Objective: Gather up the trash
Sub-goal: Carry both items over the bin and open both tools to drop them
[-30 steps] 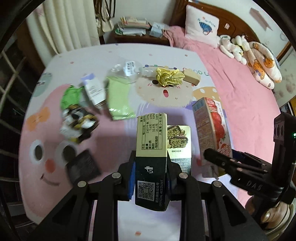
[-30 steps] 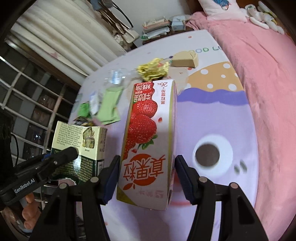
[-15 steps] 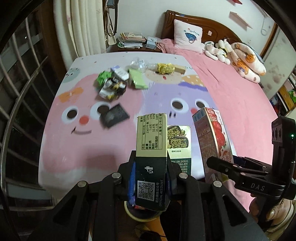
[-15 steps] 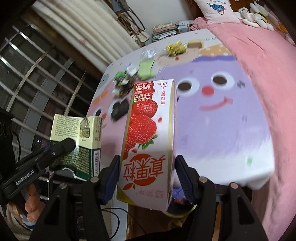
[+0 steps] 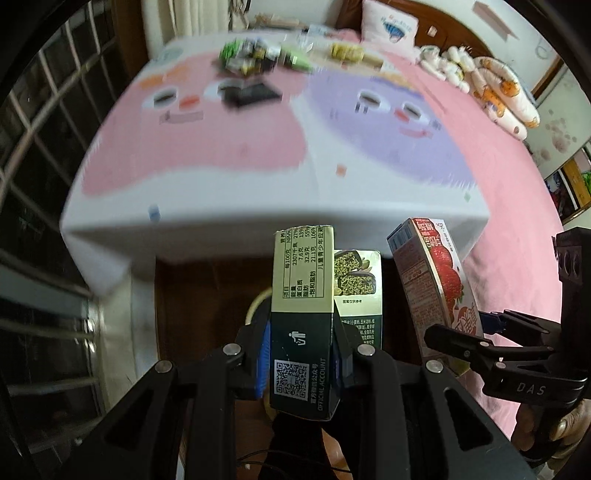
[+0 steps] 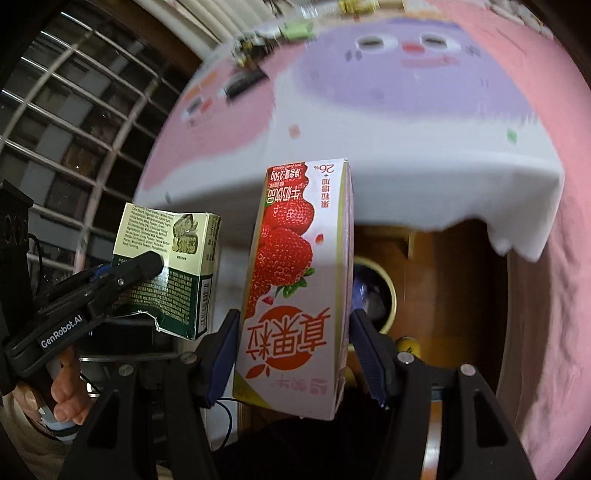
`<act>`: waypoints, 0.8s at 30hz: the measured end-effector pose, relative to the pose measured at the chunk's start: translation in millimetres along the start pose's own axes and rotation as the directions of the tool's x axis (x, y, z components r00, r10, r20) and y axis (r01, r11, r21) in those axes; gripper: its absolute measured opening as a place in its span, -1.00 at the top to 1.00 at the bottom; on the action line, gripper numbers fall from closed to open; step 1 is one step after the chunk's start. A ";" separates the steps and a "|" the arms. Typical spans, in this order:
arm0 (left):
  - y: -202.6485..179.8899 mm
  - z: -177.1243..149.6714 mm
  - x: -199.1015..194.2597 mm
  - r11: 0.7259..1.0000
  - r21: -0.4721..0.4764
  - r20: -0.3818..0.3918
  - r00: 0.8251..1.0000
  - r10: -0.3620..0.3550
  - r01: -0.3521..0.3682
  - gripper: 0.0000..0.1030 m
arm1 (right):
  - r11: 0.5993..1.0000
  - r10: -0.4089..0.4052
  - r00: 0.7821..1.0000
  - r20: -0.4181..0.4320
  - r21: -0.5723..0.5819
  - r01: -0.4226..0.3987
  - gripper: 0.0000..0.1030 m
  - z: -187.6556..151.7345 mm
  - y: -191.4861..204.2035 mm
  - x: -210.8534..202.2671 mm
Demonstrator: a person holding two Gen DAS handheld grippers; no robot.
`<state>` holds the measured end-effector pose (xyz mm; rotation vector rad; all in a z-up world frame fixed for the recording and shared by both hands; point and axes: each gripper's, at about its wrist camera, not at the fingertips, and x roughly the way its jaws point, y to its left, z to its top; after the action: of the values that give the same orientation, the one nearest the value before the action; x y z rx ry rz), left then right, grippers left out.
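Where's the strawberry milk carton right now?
The strawberry milk carton is clamped in the right gripper, off the bed's foot, right of the green snack box.

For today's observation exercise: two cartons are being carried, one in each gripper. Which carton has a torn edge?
The green snack box in the left gripper; its lower edge is ragged. The strawberry milk carton in the right gripper looks intact.

Pillow [image 5: 388,23], plush toys [image 5: 491,83] (blurred) on pink bed [image 5: 517,206].

Dark green and cream snack box [image 5: 302,325], pink strawberry-print milk carton [image 6: 295,291], pink-and-lilac cartoon-face tablecloth [image 5: 229,140]
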<state>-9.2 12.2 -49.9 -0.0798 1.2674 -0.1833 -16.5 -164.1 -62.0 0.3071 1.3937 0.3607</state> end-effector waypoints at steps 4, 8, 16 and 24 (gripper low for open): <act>3.3 -27.5 46.5 0.999 -0.036 -0.071 0.997 0.009 -0.012 0.54 | 1.000 -0.002 0.996 -0.088 0.026 0.004 -0.16 -18.5 -18.4 41.4; 8.5 -48.6 105.9 0.998 -0.062 -0.128 0.992 0.021 -0.029 0.53 | 0.998 -0.013 0.986 -0.165 0.054 0.022 -0.16 -33.5 -45.9 97.7; 16.2 -77.1 227.0 0.996 -0.060 -0.159 0.986 0.057 -0.067 0.47 | 0.994 -0.041 0.962 -0.271 0.086 0.067 -0.16 -46.3 -104.9 218.4; 22.4 -82.4 295.8 0.993 -0.048 -0.186 0.978 0.095 -0.105 -0.47 | 0.992 -0.066 0.948 -0.310 0.084 0.096 -0.17 -39.5 -129.6 303.1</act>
<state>-1.0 -15.9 -356.4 -0.0489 1.4574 -0.0683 -5.2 -153.8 -393.7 0.2808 1.7291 0.2797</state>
